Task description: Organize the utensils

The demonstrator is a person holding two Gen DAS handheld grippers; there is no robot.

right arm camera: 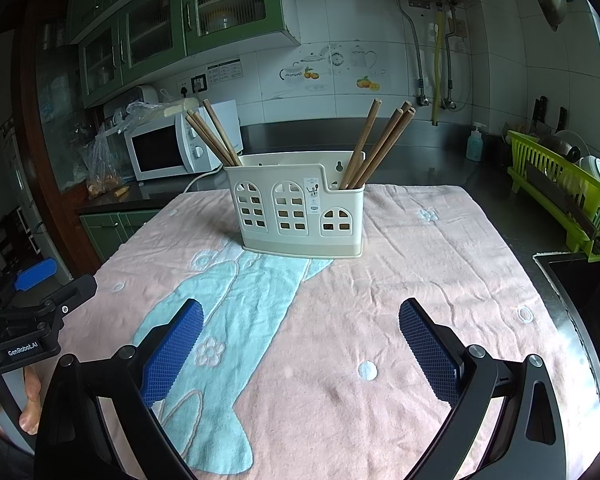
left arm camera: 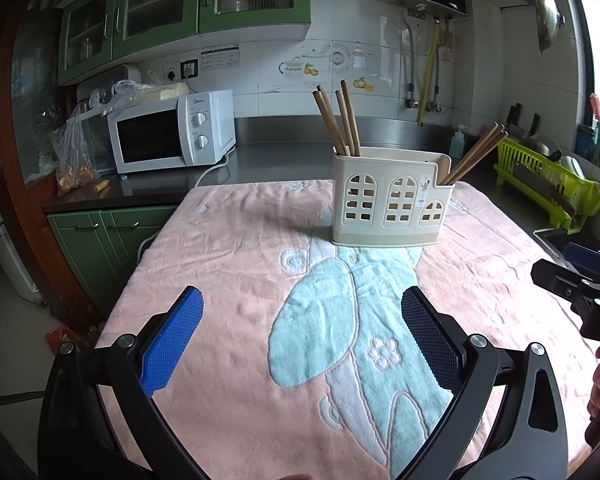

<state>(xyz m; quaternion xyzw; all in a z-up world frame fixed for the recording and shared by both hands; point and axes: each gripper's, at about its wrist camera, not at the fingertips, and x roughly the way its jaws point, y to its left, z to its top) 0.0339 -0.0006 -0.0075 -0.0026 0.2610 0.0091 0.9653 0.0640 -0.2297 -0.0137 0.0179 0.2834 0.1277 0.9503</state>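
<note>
A cream plastic utensil holder (left arm camera: 390,210) (right arm camera: 300,212) with window cut-outs stands upright on the pink towel (left arm camera: 240,272) (right arm camera: 420,280). Several brown chopsticks (left arm camera: 338,122) (right arm camera: 216,136) lean in its left compartment and several more chopsticks (left arm camera: 476,154) (right arm camera: 380,144) lean in its right compartment. My left gripper (left arm camera: 302,320) is open and empty, low over the towel, well in front of the holder. My right gripper (right arm camera: 300,328) is open and empty, also in front of the holder. Each gripper shows at the edge of the other's view (left arm camera: 576,284) (right arm camera: 32,304).
A white microwave (left arm camera: 172,132) (right arm camera: 180,144) with bags beside it stands on the dark counter at back left. A green dish rack (left arm camera: 552,184) (right arm camera: 564,184) stands at the right. A soap bottle (right arm camera: 475,142) stands by the back wall.
</note>
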